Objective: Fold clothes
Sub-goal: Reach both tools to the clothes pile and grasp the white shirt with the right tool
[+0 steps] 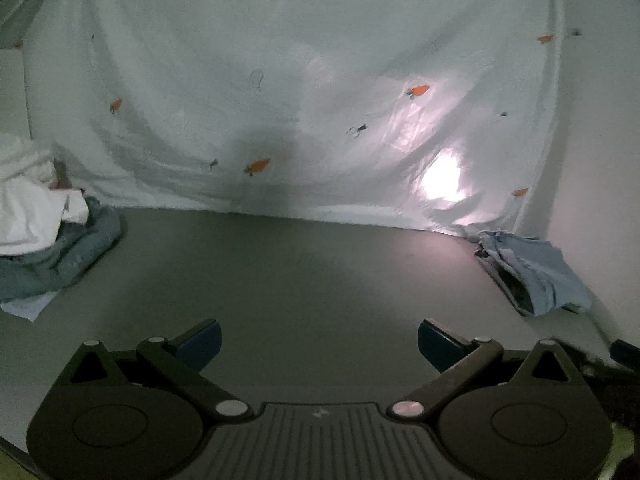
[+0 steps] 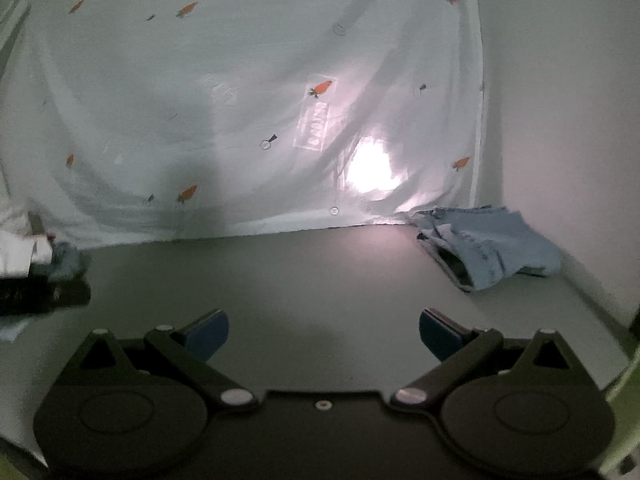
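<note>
A folded light blue garment (image 1: 532,272) lies at the back right of the grey table (image 1: 304,280), against the hanging sheet; it also shows in the right wrist view (image 2: 492,248). A heap of unfolded clothes, white on grey-blue (image 1: 44,240), sits at the left; in the right wrist view the heap (image 2: 36,272) includes a dark piece. My left gripper (image 1: 319,340) is open and empty above the bare table. My right gripper (image 2: 324,334) is open and empty too, over the table (image 2: 304,280) front.
A pale sheet with orange carrot prints (image 1: 304,92) hangs behind the table, with a bright light spot at its lower right; it also fills the right wrist view (image 2: 248,100). A white wall (image 2: 560,120) bounds the right side.
</note>
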`<control>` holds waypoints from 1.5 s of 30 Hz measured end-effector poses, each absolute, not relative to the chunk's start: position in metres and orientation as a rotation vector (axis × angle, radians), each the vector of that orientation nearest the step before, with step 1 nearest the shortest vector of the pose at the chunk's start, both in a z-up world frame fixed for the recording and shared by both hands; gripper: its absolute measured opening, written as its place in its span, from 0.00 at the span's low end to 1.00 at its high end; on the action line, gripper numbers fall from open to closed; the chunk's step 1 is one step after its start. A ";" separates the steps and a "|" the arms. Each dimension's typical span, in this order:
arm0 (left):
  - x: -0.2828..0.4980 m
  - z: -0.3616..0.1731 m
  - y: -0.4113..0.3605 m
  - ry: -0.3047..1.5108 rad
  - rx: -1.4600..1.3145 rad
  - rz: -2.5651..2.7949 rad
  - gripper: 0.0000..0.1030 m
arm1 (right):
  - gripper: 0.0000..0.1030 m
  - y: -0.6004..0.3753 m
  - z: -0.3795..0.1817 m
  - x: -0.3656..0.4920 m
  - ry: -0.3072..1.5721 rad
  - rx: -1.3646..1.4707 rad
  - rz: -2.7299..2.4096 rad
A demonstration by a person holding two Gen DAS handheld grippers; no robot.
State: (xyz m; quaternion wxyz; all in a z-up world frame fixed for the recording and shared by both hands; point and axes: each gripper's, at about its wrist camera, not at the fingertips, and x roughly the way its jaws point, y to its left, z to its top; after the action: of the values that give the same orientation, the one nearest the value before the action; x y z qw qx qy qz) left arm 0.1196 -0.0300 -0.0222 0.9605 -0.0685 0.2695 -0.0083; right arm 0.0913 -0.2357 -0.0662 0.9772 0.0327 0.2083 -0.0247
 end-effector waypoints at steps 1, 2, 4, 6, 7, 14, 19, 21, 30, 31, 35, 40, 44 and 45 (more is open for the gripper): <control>0.128 -0.022 -0.027 0.556 -0.149 -0.002 1.00 | 1.00 -0.241 -0.066 0.106 0.427 0.085 -0.042; 0.136 -0.021 -0.024 0.566 -0.160 0.014 1.00 | 1.00 -0.246 -0.064 0.122 0.435 0.103 -0.027; 0.154 -0.022 -0.013 0.607 -0.210 0.060 1.00 | 1.00 -0.249 -0.066 0.146 0.455 0.142 0.013; 0.169 -0.025 0.000 0.647 -0.288 0.083 1.00 | 1.00 -0.252 -0.070 0.170 0.474 0.184 0.053; 0.174 -0.027 0.008 0.663 -0.338 0.094 1.00 | 1.00 -0.256 -0.075 0.180 0.482 0.217 0.074; 0.177 -0.040 0.077 0.702 -0.583 0.248 1.00 | 1.00 -0.242 -0.107 0.255 0.712 0.504 0.357; 0.178 -0.048 0.152 0.662 -0.781 0.360 1.00 | 1.00 -0.201 -0.131 0.301 0.827 0.806 0.554; 0.183 -0.052 0.185 0.643 -0.852 0.396 1.00 | 1.00 -0.179 -0.141 0.318 0.878 0.928 0.607; 0.233 -0.062 0.345 0.572 -0.931 0.492 1.00 | 0.95 -0.029 -0.138 0.394 0.981 1.089 0.667; 0.240 -0.060 0.362 0.557 -0.937 0.489 1.00 | 0.95 -0.011 -0.142 0.404 0.999 1.164 0.683; 0.275 -0.043 0.426 0.492 -0.907 0.457 1.00 | 0.82 0.055 -0.151 0.449 1.052 1.401 0.736; 0.322 0.002 0.495 0.427 -0.719 0.469 1.00 | 0.56 0.136 -0.133 0.495 1.053 1.372 0.811; 0.360 0.036 0.552 0.402 -0.575 0.520 1.00 | 0.21 0.194 -0.125 0.527 1.059 1.286 0.862; 0.370 0.045 0.566 0.397 -0.534 0.543 1.00 | 0.18 0.206 -0.124 0.533 1.065 1.246 0.867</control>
State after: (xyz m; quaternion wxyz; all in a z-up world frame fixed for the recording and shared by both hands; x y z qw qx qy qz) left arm 0.3696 0.5660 0.0446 0.9091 -0.2590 0.1925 0.2634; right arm 0.5333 0.2060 -0.1238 0.6001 0.5376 0.4593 0.3740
